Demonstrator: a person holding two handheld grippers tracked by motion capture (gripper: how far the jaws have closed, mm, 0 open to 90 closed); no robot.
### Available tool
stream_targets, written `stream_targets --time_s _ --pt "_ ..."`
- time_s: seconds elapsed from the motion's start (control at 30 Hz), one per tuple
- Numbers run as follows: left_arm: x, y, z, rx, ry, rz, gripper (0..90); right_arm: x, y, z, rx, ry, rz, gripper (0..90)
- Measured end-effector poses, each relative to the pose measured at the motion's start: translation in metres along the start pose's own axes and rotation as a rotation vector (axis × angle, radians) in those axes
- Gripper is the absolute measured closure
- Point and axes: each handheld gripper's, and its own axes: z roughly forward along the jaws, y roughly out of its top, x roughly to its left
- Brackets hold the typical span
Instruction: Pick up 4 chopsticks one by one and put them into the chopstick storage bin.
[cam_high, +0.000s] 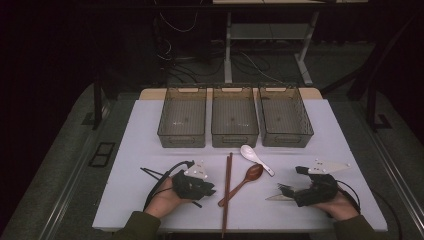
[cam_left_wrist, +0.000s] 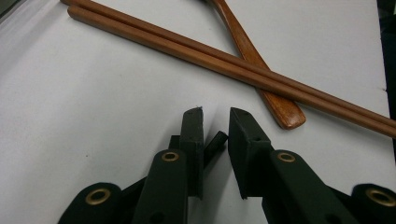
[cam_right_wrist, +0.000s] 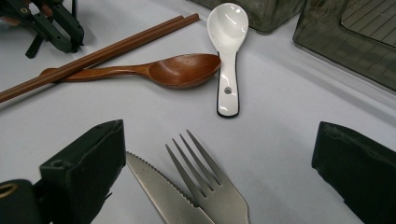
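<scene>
Chopsticks (cam_high: 228, 186) across wooden spoon (cam_high: 246, 178)

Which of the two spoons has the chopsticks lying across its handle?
The brown wooden spoon: the chopsticks cross its handle near the end. The white ceramic spoon lies clear of the chopsticks, its handle beside the wooden spoon's bowl.

The chopsticks (cam_left_wrist: 224, 58) are two long brown wooden sticks that lie flat and side by side, touching each other, a little beyond the tips of the left gripper's (cam_left_wrist: 215, 114) jaws and running across in front of them. They rest over the thin handle of the wooden spoon (cam_left_wrist: 261, 74), whose rounded handle end lies just beyond the tip of the right-hand jaw. The knife (cam_right_wrist: 163, 191) and the fork (cam_right_wrist: 205, 182), both of grey metal, lie flat and touching between the widely parted jaws of the right gripper (cam_right_wrist: 219, 154), the knife nearer the left-hand jaw, with the prongs and the toothed blade pointing away.
</scene>
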Motion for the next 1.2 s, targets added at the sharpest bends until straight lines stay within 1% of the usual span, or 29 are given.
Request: stream_targets --time_s 0.07,0.13,0.43,0.6,0.63,0.67,0.77,0.8,0.83,0.9,0.93,1.03,1.07,1.1,1.13,1.2 --pt "0.001 0.000 0.000 0.002 0.001 0.014 75.0 0.000 0.000 0.000 0.000 0.000 0.000 2.9" --pt "0.001 0.000 0.000 0.001 0.001 0.018 75.2 0.000 0.000 0.000 0.000 0.000 0.000 2.9" --pt "0.004 0.001 0.002 -0.007 0.007 0.018 76.6 0.000 0.000 0.000 0.001 0.001 0.000 2.9" --pt "0.009 0.003 0.003 -0.009 0.018 0.024 77.6 0.000 0.000 0.001 0.002 0.002 -0.002 2.9" --pt "0.012 0.003 0.003 -0.010 0.024 0.028 77.7 0.000 0.000 0.001 0.003 0.002 -0.001 2.9" --pt "0.014 0.004 0.004 -0.015 0.028 0.024 77.9 0.000 0.000 0.001 0.003 0.001 -0.003 2.9" --pt "0.018 0.005 0.004 -0.011 0.034 0.027 78.4 0.000 0.000 0.001 0.004 0.001 -0.002 2.9" --pt "0.022 0.005 0.005 -0.023 0.040 0.010 78.6 0.000 0.000 0.001 0.005 0.001 -0.001 2.9" --pt "0.022 0.005 0.005 -0.023 0.040 0.010 78.8 0.000 0.000 0.001 0.005 0.001 -0.001 2.9" --pt "0.029 0.006 0.006 -0.031 0.050 0.000 79.1 0.000 0.000 0.002 0.007 0.001 -0.002 2.9" --pt "0.029 0.006 0.006 -0.031 0.050 0.000 79.3 0.000 0.000 0.002 0.007 0.001 -0.002 2.9" --pt "0.034 0.006 0.006 -0.034 0.060 -0.008 80.0 0.000 0.000 0.002 0.008 0.000 -0.001 2.9" --pt "0.038 0.006 0.005 -0.037 0.070 -0.020 80.4 0.000 0.000 0.002 0.008 0.001 -0.002 2.9" --pt "0.038 0.006 0.005 -0.037 0.070 -0.020 80.8 0.000 0.000 0.002 0.008 0.000 -0.002 2.9" --pt "0.043 0.007 0.005 -0.043 0.079 -0.031 81.1 0.000 0.000 0.002 0.008 0.001 -0.002 2.9" --pt "0.046 0.007 0.005 -0.047 0.084 -0.039 81.3 0.000 0.000 0.002 0.008 0.001 -0.002 2.9"
